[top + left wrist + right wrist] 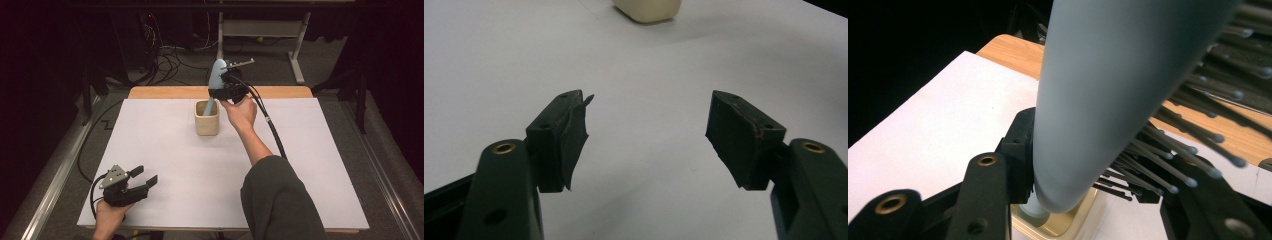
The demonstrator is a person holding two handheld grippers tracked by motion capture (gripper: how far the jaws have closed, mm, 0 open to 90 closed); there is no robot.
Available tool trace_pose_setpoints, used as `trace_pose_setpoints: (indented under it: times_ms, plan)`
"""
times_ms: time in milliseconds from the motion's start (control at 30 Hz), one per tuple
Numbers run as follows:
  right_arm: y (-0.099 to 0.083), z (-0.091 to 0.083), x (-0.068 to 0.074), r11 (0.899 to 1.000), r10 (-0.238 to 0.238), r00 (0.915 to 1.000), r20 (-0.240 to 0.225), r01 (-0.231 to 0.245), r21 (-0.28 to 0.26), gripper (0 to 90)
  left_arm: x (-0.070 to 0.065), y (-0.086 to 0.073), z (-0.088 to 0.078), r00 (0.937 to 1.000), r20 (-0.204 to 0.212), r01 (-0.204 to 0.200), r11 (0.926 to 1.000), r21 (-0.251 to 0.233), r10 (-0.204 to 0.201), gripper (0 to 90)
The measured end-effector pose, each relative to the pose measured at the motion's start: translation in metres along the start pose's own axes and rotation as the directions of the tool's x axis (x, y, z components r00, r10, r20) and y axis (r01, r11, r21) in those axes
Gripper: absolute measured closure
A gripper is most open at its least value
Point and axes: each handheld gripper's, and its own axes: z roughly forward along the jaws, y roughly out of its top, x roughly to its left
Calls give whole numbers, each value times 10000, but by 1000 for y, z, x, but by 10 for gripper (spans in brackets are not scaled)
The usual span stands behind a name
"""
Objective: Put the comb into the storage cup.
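The left gripper [145,177] rests low at the near left corner of the white sheet [170,165] that covers the table, well apart from the cream cup [207,118] and on the person's side of it. Its jaws stand wide apart with nothing between them — in the left gripper view the two black pads [574,137] frame bare white sheet [649,165], and the base of the cream cup [647,10] sits far ahead at the top edge. The left hand [107,215] grips it from below, and a grey three-cornered plate [114,175] sits on top of the gripper.

The cream cup stands upright on the white sheet toward its far edge, just short of the strip of bare wooden table [165,92] beyond. A pale blue hairbrush [216,80] stands handle-down in the cup, leaning slightly, with its head rising above the rim.

The right gripper [225,90] hangs just above the cup, and its jaws are clamped on the hairbrush around the lower part of the head. In the right gripper view the blue back of the hairbrush [1098,90] lies against the near jaw, dark ball-tipped bristles [1193,130] fan out to the other side, and the handle drops into the cream cup [1068,227] below. The right hand [241,112] holds the gripper from the cup's right, the dark sleeve [277,200] runs back toward the near edge, and the cable [272,130] trails beside the forearm.
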Motion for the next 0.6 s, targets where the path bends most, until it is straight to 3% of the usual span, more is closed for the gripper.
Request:
trace_pose_setpoints:
  times_ms: [600]
  plan:
    - [-10,8,-7,9998,186,9998,77,-187,123,550,0,0,0,10000,0,3,10000,-15,-3,330]
